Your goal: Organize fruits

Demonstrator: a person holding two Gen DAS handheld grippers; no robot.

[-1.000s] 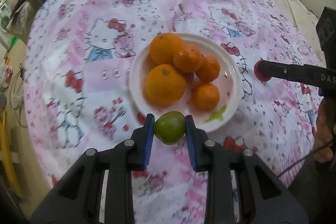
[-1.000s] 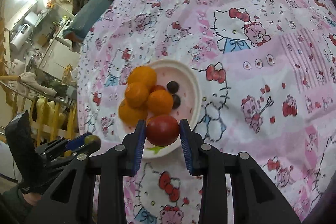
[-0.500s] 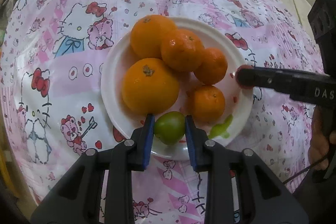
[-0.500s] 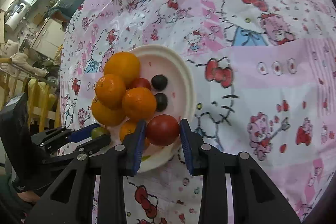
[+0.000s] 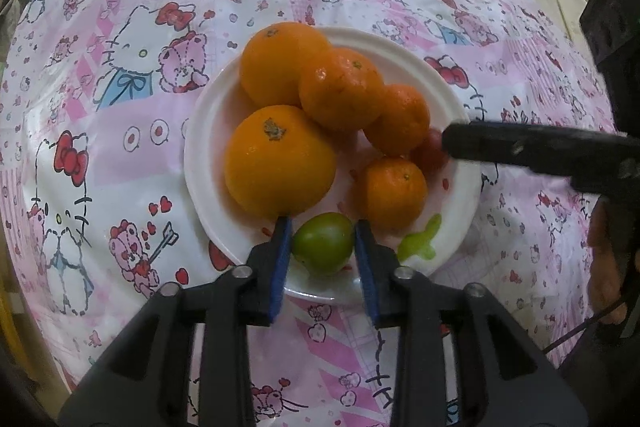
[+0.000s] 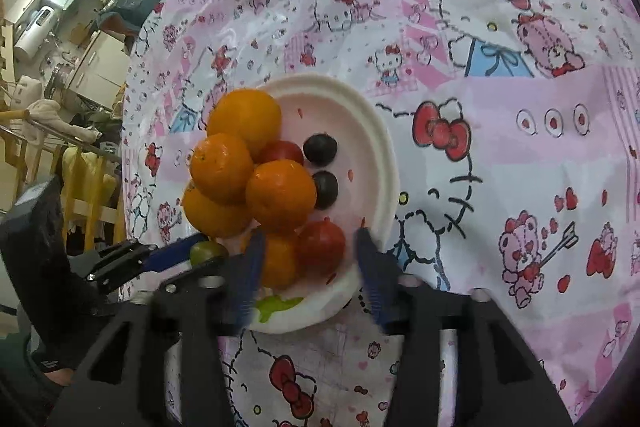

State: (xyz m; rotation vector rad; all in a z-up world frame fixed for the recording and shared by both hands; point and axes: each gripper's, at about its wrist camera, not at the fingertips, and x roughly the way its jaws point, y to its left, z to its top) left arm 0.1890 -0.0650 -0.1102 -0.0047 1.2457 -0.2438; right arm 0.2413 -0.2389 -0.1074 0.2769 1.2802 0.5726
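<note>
A white plate (image 5: 208, 131) on the pink tablecloth holds several oranges (image 5: 280, 163). My left gripper (image 5: 322, 247) stands around a small green fruit (image 5: 323, 242) at the plate's near rim, its pads touching or almost touching it. In the right wrist view my right gripper (image 6: 308, 259) is open, its fingers apart and blurred. A red tomato (image 6: 321, 246) lies between them on the plate (image 6: 380, 163), free of the pads. The green fruit (image 6: 206, 251) and the left gripper also show at the lower left of that view. The right gripper's finger (image 5: 520, 147) reaches in from the right.
Two dark round fruits (image 6: 320, 148) and another red one (image 6: 282, 151) lie on the plate beside the oranges. A green leaf print (image 5: 420, 241) marks the plate's rim. The cartoon-print tablecloth (image 6: 500, 107) covers a round table. Household clutter stands beyond its left edge.
Both grippers moved lower over the plate. The right gripper opened and let go of the red tomato, which now rests on the plate. The left gripper's jaws have spread slightly around the green fruit.
</note>
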